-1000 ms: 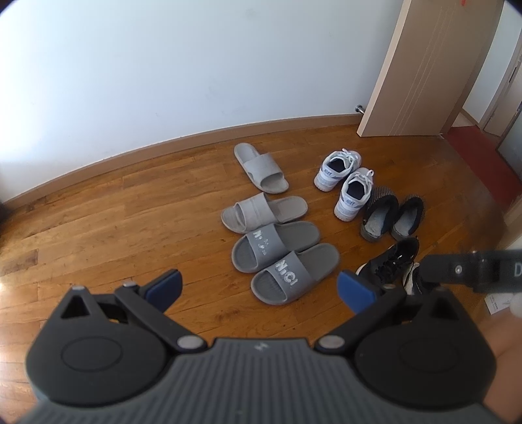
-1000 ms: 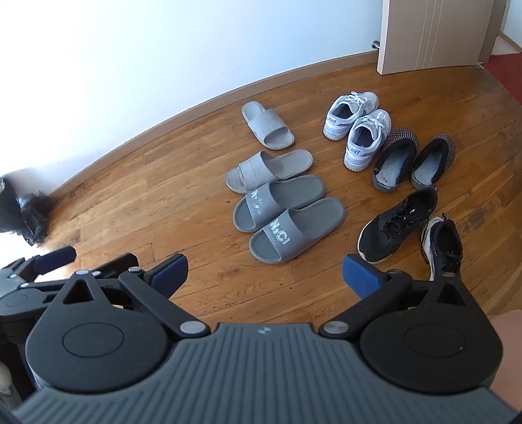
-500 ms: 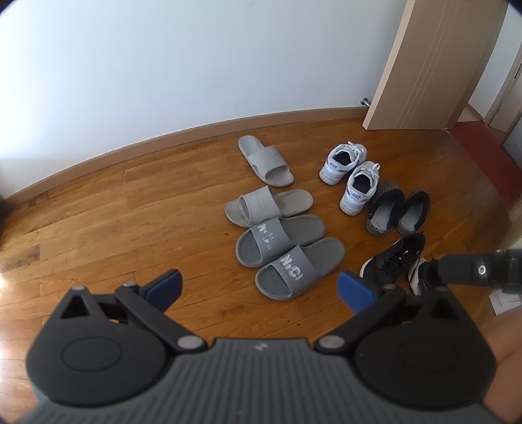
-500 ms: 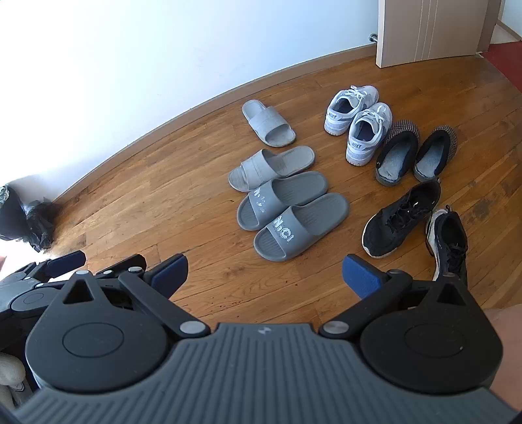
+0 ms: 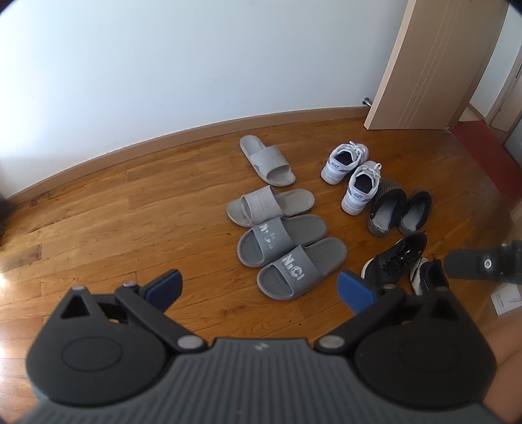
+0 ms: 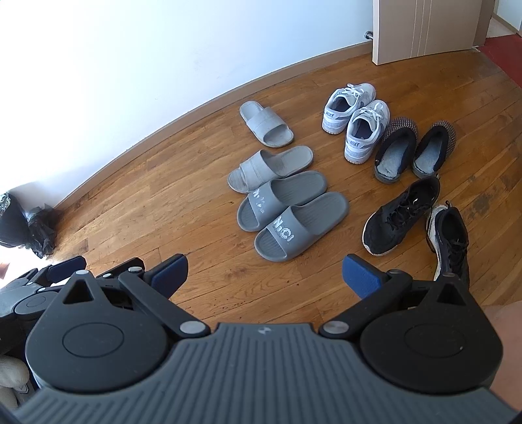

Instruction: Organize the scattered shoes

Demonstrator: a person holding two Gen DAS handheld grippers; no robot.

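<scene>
Several shoes lie on the wooden floor ahead of both grippers. Two dark grey slides (image 5: 301, 265) (image 6: 300, 225) lie side by side, toes left. A light grey slide (image 5: 269, 205) (image 6: 269, 166) lies behind them, another (image 5: 267, 159) (image 6: 266, 123) nearer the wall. A pair of white sneakers (image 5: 354, 177) (image 6: 357, 122), a pair of dark slippers (image 5: 399, 208) (image 6: 414, 148) and two black sneakers (image 5: 396, 257) (image 6: 401, 217), one on its side (image 6: 450, 239), are to the right. My left gripper (image 5: 257, 287) and right gripper (image 6: 264, 272) are open, empty, above the floor.
A white wall with a wooden skirting runs behind the shoes. An open door (image 5: 434, 62) (image 6: 424, 29) stands at the back right. A black bag (image 6: 23, 225) sits in the left corner. A white paper (image 5: 505, 298) lies at the right.
Both grippers have drawn back and risen a little, so the shoes sit lower and smaller in both views. No shoe has moved. Both grippers stay open.
</scene>
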